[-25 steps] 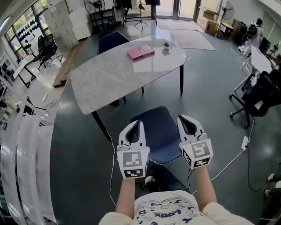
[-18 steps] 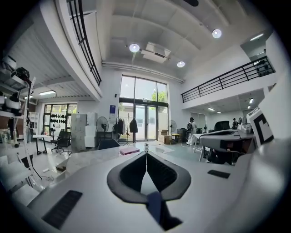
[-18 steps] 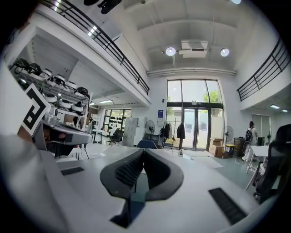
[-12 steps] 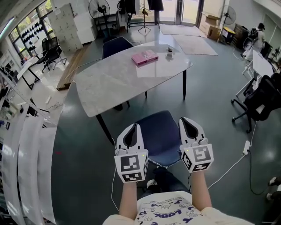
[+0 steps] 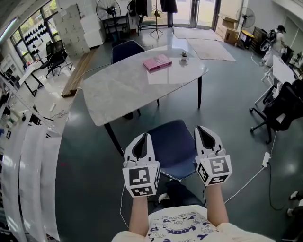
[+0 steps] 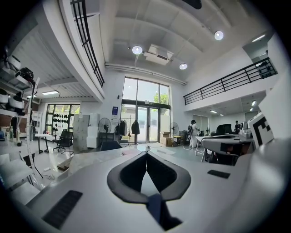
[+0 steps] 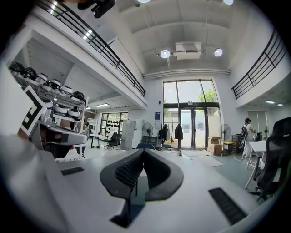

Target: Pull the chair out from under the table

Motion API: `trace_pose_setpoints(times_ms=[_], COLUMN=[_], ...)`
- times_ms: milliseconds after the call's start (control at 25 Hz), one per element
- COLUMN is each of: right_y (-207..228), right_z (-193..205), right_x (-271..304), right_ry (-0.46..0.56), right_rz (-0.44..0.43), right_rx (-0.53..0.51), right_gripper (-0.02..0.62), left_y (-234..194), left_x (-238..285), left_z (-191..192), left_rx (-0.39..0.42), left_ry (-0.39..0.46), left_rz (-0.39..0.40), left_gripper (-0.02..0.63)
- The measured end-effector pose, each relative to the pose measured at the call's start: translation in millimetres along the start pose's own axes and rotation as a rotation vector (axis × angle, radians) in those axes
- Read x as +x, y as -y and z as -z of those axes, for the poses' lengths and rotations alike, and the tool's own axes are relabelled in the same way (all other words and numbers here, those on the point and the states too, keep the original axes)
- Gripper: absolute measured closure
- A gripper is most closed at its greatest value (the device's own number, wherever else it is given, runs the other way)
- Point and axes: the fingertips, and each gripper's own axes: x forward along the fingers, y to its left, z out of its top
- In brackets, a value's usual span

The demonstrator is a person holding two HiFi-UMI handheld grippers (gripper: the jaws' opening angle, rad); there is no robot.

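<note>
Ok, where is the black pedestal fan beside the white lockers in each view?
Head view: black pedestal fan at the top edge, left of centre.
Left gripper view: fan left of centre, up-left of the jaw tips.
Right gripper view: fan at centre, just above the jaw tips.
Shared landmark: tall glass entrance doors, right of the fan in all three.

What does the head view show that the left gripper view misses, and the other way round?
Only the head view: the person's forearms and printed shirt. Only the left gripper view: ceiling lights, the balcony railing. Both: the marble table, the glass doors, a standing fan.
</note>
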Motion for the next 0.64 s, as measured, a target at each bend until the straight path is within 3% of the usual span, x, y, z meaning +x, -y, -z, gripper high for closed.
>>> trace_pose_setpoints(times_ms=[640], right_y=[14.8], right_z=[4.0], right_x=[-5.0], right_ry=[-0.006], right_rz=[0.012], right_rx=[0.036], right_gripper=[0.589], left_y=[10.1], left_x=[5.0], left_z=[0.8], left_rx=[0.016], left_ry=[-0.006], left_rz=[0.007], left_gripper=[0.586])
